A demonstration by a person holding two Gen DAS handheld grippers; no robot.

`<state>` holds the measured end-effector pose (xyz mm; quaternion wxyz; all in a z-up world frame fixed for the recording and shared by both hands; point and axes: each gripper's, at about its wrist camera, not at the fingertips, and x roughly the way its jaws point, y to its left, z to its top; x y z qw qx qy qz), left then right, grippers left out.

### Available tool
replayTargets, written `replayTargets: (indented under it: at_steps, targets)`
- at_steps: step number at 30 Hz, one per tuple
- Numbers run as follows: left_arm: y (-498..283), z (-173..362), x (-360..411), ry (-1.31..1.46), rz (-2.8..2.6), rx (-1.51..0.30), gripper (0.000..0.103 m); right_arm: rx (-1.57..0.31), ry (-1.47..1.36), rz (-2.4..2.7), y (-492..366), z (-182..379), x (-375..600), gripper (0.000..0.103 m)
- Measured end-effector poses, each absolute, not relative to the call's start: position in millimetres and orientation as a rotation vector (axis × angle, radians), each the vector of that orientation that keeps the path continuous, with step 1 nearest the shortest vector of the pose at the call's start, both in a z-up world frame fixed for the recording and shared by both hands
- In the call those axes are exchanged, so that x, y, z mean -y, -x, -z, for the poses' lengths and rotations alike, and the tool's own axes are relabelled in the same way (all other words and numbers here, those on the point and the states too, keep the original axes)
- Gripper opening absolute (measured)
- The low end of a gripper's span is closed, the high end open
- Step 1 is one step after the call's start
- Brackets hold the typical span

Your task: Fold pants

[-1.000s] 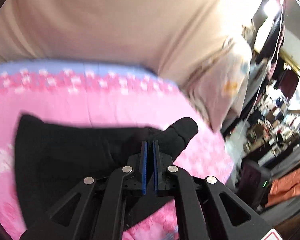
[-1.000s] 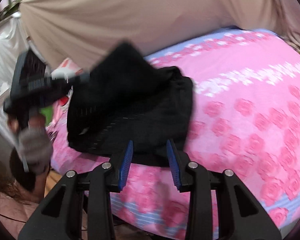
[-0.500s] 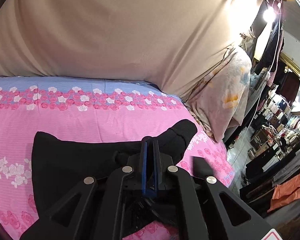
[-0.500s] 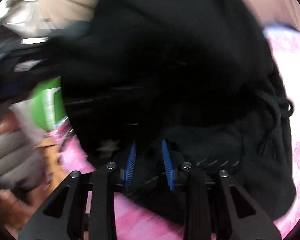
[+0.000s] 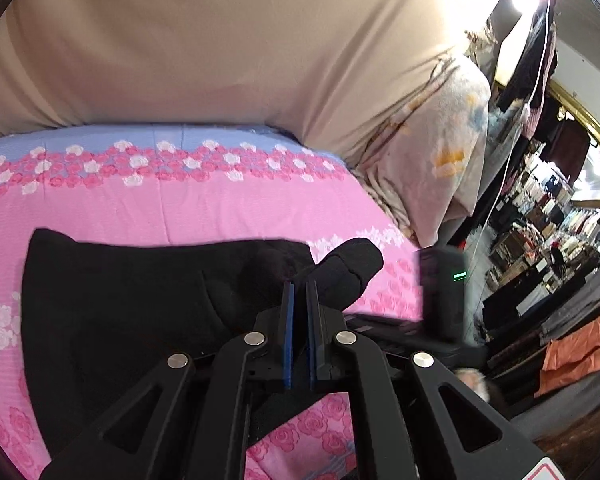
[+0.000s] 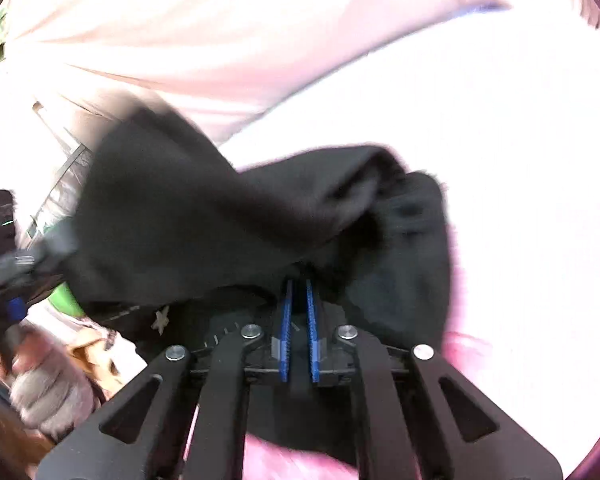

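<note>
Black pants point(image 5: 140, 304) lie on a pink flowered bedsheet point(image 5: 188, 204), bunched near the bed's front edge. My left gripper point(image 5: 299, 286) is shut on a fold of the pants, holding it slightly raised. In the right wrist view the pants point(image 6: 236, 220) are lifted and draped in front of the camera, blurred. My right gripper point(image 6: 299, 284) is shut on the pants fabric at the lower edge. The other gripper point(image 5: 440, 292) shows blurred to the right in the left wrist view.
A beige fabric wall point(image 5: 220, 48) backs the bed. A floral pillow point(image 5: 440, 148) leans at the bed's right end. Cluttered shelves and hanging clothes point(image 5: 540, 208) fill the room to the right. A gloved hand point(image 6: 48, 392) shows at lower left of the right wrist view, which is overexposed.
My right gripper closed on the pants after moving in from the open position. The pants were lifted across its view. My left gripper stayed shut on the pants and shifted slightly.
</note>
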<state>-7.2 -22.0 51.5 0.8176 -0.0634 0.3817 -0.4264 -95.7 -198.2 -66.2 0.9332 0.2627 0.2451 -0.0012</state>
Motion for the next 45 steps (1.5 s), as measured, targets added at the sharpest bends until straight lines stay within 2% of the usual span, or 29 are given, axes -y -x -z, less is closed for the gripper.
replayTargets:
  at_steps: [3,7,8,9,11,13,14,15,17,23,27,35,38,40,42,45]
  targets:
    - [4,-32,28,0.148,0.914,-0.862,0.004,-0.454,-0.563,0.077,131,67,213,0.008]
    - [-4,-34,18,0.230,0.894,-0.851,0.004,-0.452,-0.407,0.188,126,59,201,0.010]
    - [-6,-39,13,0.246,0.885,-0.834,0.004,-0.453,-0.382,0.185,117,56,199,0.017]
    - [-8,-46,8,0.260,0.874,-0.813,0.004,-0.451,-0.354,0.182,107,54,196,0.028]
    - [-12,-61,-4,0.282,0.844,-0.768,0.004,-0.458,-0.319,0.197,88,55,197,0.034]
    - [-16,-71,-10,0.279,0.818,-0.743,0.004,-0.462,-0.324,0.183,76,57,199,0.034]
    - [-17,-73,-12,0.277,0.815,-0.738,0.004,-0.469,-0.326,0.178,72,58,202,0.030]
    - [-19,-75,-12,0.274,0.812,-0.738,0.004,-0.487,-0.319,0.191,67,60,204,0.020]
    - [-19,-76,-11,0.270,0.814,-0.736,0.004,-0.499,-0.303,0.205,66,59,203,0.011]
    - [-17,-77,-7,0.263,0.817,-0.733,0.004,-0.445,-0.204,0.208,80,37,172,0.012]
    - [-19,-73,-3,0.269,0.825,-0.746,0.004,-0.497,-0.260,0.113,74,45,171,0.005]
    - [-10,-63,9,0.242,0.871,-0.787,0.004,-0.550,-0.585,-0.210,49,74,170,0.005]
    - [-2,-42,29,0.167,0.904,-0.864,0.004,-0.567,-0.555,-0.185,59,81,168,0.004]
    - [6,-17,42,0.102,0.911,-0.933,0.005,-0.564,-0.514,-0.100,84,74,177,0.007]
    - [11,4,49,0.082,0.926,-0.990,0.007,-0.551,-0.455,0.017,117,68,189,0.020]
    - [17,33,54,0.060,0.910,-1.034,0.008,-0.513,-0.491,0.141,157,61,211,0.023]
